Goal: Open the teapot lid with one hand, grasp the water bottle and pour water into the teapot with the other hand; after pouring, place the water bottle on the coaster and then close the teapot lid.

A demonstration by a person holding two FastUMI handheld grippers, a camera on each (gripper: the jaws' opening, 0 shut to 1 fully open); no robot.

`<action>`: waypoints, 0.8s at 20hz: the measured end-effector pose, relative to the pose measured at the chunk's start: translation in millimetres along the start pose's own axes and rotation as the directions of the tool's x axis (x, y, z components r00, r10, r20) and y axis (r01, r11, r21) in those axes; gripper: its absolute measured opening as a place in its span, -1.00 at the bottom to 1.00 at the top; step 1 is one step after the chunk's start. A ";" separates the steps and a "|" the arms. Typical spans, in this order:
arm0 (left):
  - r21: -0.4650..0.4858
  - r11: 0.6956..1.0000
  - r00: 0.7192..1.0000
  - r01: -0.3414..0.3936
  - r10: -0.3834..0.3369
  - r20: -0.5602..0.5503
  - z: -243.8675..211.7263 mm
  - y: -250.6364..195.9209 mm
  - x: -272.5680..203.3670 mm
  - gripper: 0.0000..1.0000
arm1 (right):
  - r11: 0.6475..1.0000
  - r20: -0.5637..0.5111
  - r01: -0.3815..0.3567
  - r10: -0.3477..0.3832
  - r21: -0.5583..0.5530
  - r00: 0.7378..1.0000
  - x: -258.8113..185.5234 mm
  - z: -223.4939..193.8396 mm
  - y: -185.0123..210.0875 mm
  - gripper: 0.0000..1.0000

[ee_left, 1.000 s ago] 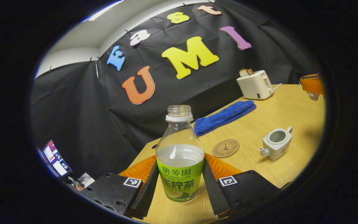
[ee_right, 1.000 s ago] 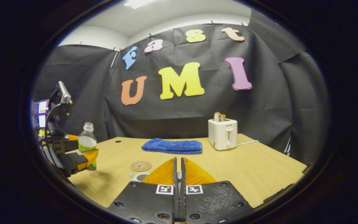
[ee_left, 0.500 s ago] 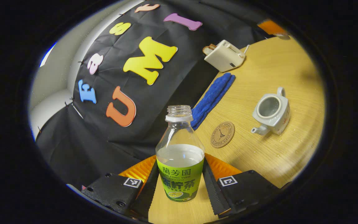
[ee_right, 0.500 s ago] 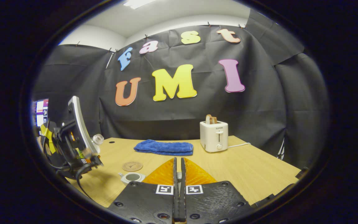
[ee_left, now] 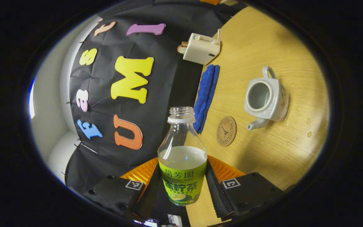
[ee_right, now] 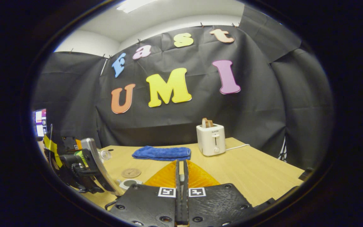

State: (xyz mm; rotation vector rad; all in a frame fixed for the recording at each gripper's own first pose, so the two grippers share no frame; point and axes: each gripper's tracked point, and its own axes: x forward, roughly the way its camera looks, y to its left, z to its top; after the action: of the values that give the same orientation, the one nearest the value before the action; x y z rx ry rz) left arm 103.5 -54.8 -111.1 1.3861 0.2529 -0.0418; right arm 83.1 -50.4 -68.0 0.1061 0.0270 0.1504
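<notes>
Teapot (ee_left: 265, 99), lid off, standing on the table (ee_left: 282, 151) with its mouth bare; coaster (ee_left: 226, 131) just beside its spout. I hold the uncapped water bottle (ee_left: 182, 164) clamped at its label between the left gripper (ee_left: 183, 189) fingers, tipped well over, water near the shoulder. The neck is not yet over the teapot, so I judge the pour about to begin: carry the neck above the opening first, then tilt slowly. Droplets (ee_left: 307, 134) already lie near the pot. Right gripper (ee_right: 181, 189) fingers are together; whether they pinch the lid I cannot tell.
</notes>
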 end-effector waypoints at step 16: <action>0.338 0.941 1.000 0.015 -0.019 0.007 22.0 -11.3 -16.1 0.50 | 0.999 0.026 0.033 -0.032 -0.022 0.999 -4.2 8.7 -6.5 -1.00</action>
State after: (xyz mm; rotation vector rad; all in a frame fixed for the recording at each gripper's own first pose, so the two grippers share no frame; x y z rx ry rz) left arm 89.2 -80.3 -115.3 1.7262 0.2569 -0.1109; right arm 80.2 -58.3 -59.9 0.0853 0.0010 0.1168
